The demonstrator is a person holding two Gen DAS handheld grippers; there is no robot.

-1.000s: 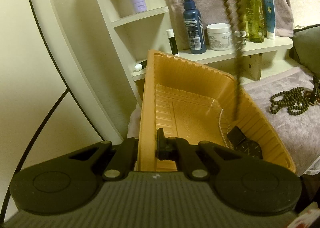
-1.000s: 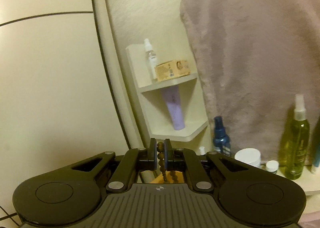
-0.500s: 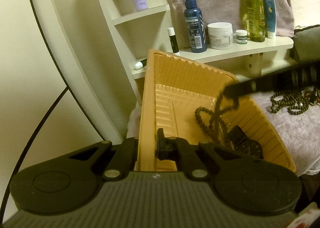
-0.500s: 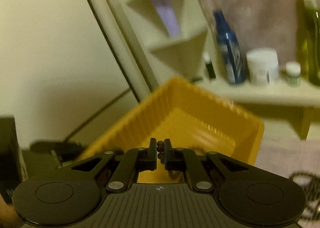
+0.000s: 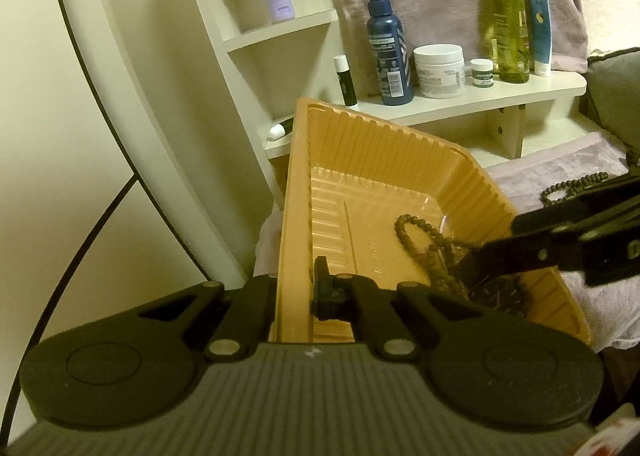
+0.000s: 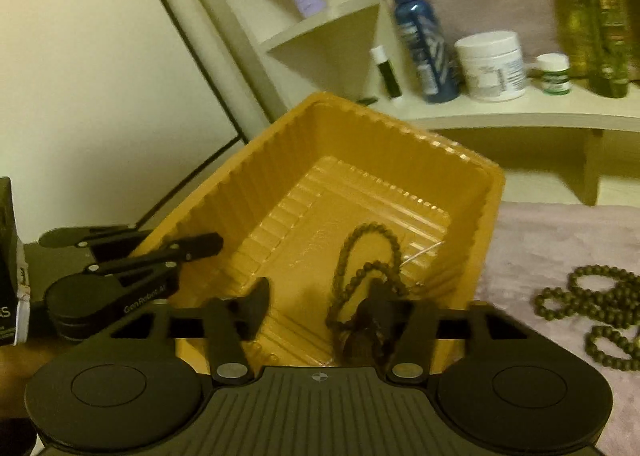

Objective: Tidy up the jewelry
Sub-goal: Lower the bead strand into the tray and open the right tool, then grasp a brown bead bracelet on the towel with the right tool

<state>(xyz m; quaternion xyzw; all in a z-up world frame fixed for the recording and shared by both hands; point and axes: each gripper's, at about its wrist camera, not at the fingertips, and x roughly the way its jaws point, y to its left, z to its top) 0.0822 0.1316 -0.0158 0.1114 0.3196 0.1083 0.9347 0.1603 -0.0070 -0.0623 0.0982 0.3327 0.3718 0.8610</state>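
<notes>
Biggest thing here is the ribbed orange plastic tray (image 6: 486,191), sitting on a mauve plush cloth (image 6: 560,240). The left gripper (image 5: 294,292) has it by the near rim – fingers closed down on the tray's left wall, one inside, one outside.

Looks like the drop-off step for one necklace. The right gripper (image 6: 320,302) hangs over the tray's near end with its fingers spread wide, nothing pinched between them. The brown wooden bead necklace (image 6: 370,256) lies coiled on the tray floor, its loop reaching toward 12 o'clock from the fingers and its tail bunched right at the right-hand fingertip (image 6: 384,312) – can't tell if it's touching or snagged there, it's blurry. In the left view there's also a black wristwatch (image 5: 498,296) in the tray's near right corner, around 3 o'clock from the left fingers.

Next move, I'd guess: lift the right gripper straight out without dragging beads, then swing to 3 o'clock for the second pile of dark beads (image 6: 600,316) on the cloth, well outside the tray. The left should just hold the tray.
</notes>
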